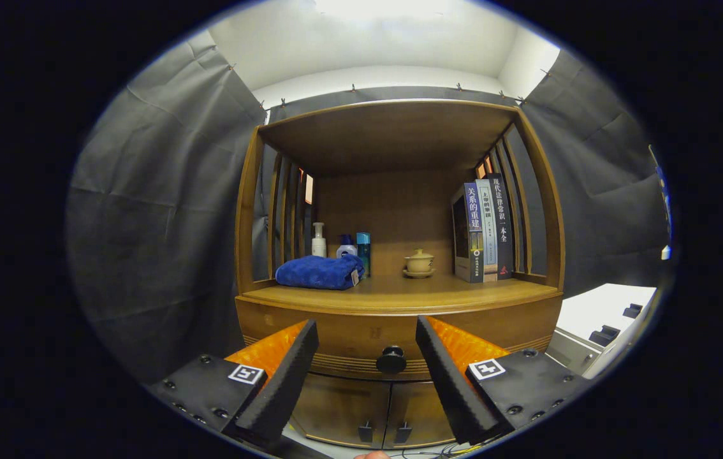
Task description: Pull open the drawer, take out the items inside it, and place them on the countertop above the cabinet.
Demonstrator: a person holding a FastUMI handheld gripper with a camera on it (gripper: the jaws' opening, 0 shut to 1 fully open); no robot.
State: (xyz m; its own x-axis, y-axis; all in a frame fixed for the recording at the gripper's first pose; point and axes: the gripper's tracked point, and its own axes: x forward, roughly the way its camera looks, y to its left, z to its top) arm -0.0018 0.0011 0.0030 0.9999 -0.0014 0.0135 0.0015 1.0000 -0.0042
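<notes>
I hold my gripper [366, 331] level, facing the cabinet [400, 319], its fingers spread wide and grasping nothing. Between them, just ahead in the lower middle of the frame, sits the closed drawer's knob [391, 360]. Beyond, on the counter [400, 294], a blue towel [319, 271] lies left with bottles [342, 245] behind it, a lidded cup [419, 262] in the centre, books [484, 231] right.

The wooden cabinet's countertop [393, 294] carries everything. A small lidded cup on a saucer [419, 262] stands near its middle. Left of the cup lies a folded blue towel [319, 271], with three bottles [342, 245] just behind it. Right of the cup, three books [484, 231] stand upright.
</notes>
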